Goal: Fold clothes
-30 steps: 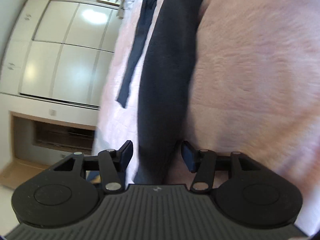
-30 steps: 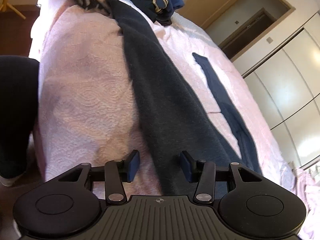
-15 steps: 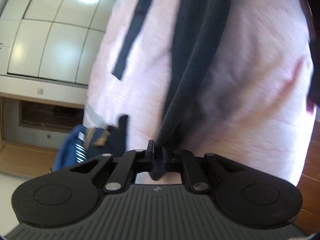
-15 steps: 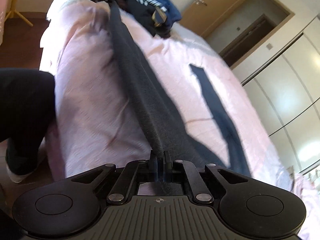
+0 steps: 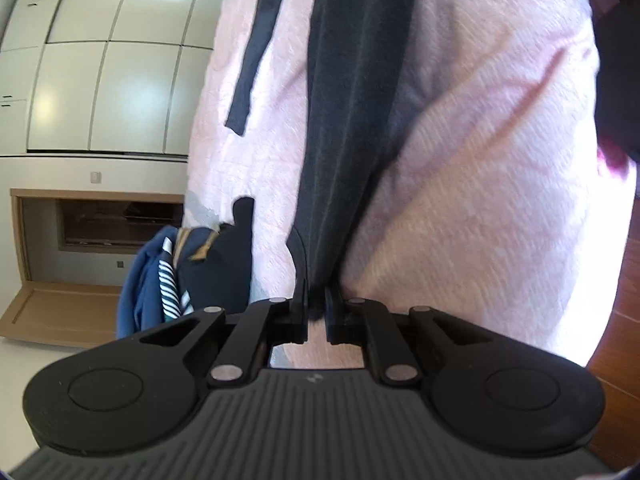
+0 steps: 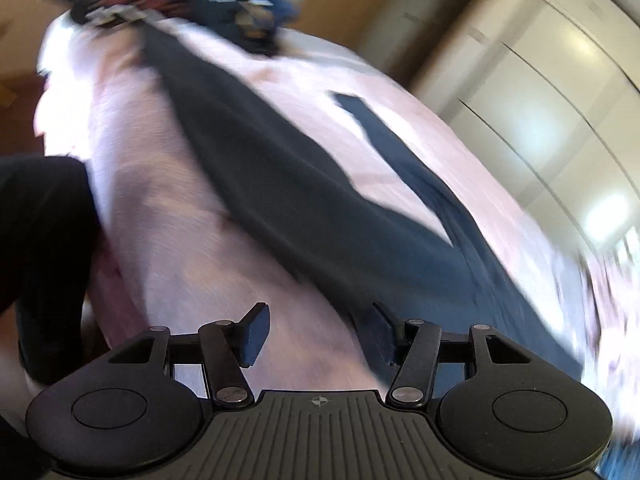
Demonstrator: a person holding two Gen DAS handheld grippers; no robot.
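So the left gripper is clamped down tight on the near end of the dark grey garment, and from the pinch point the fabric runs straight ahead and away across the pink bedspread. Off to the left of that gripper there's a pile of blue and striped clothes at the edge of the bed, with a narrow dark strip of the garment lying further ahead on the left. White wardrobe doors sit beyond.

The right gripper is opening up, jaws apart, with only bedspread showing in the gap. The grey cloth passes just ahead of it and runs behind its right finger; whether they touch I can't tell, the view's pretty blurry.
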